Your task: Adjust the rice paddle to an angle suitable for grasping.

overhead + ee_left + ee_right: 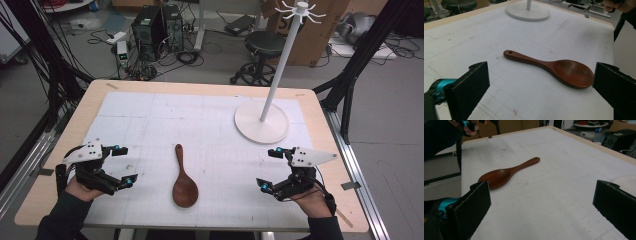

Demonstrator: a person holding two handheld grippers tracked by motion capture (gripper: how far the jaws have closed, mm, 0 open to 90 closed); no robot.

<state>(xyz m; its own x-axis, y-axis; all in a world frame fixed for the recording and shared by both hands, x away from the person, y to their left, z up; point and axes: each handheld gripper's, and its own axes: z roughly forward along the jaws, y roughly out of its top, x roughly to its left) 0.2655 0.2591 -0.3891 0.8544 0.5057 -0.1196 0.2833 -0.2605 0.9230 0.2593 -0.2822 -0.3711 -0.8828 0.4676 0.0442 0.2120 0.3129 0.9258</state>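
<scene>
**Both tools spread and empty; wooden spoon lies untouched between them**

The left tool [122, 165] sits at the near left part of the worktop [320, 110], held in a hand in a dark sleeve. Its jaws stand wide apart with nothing between the pads. In the left gripper view, the bare white mat [474, 32] shows between the two black jaws.

The right tool [270, 168] sits at the near right, also hand-held, its jaws spread equally wide and gripping nothing. The two tools face each other across the mat.

The wooden spoon [183, 179] lies flat on the mat, between the two tools and apart from both; it is somewhat closer to the left tool than to the right. Its bowl faces up and points toward the person's edge of the worktop, and its handle runs away from that edge. Seen from the left tool, the spoon [554, 67] lies ahead, with the bowl near the jaw at that picture's right and the handle, with a small hole in its end, running off the other way. Seen from the right tool, the spoon [506, 173] lies ahead and off toward the jaw at that picture's left.

A white stand [272, 85] with a round base rises beyond the right tool, well clear of the spoon.
</scene>
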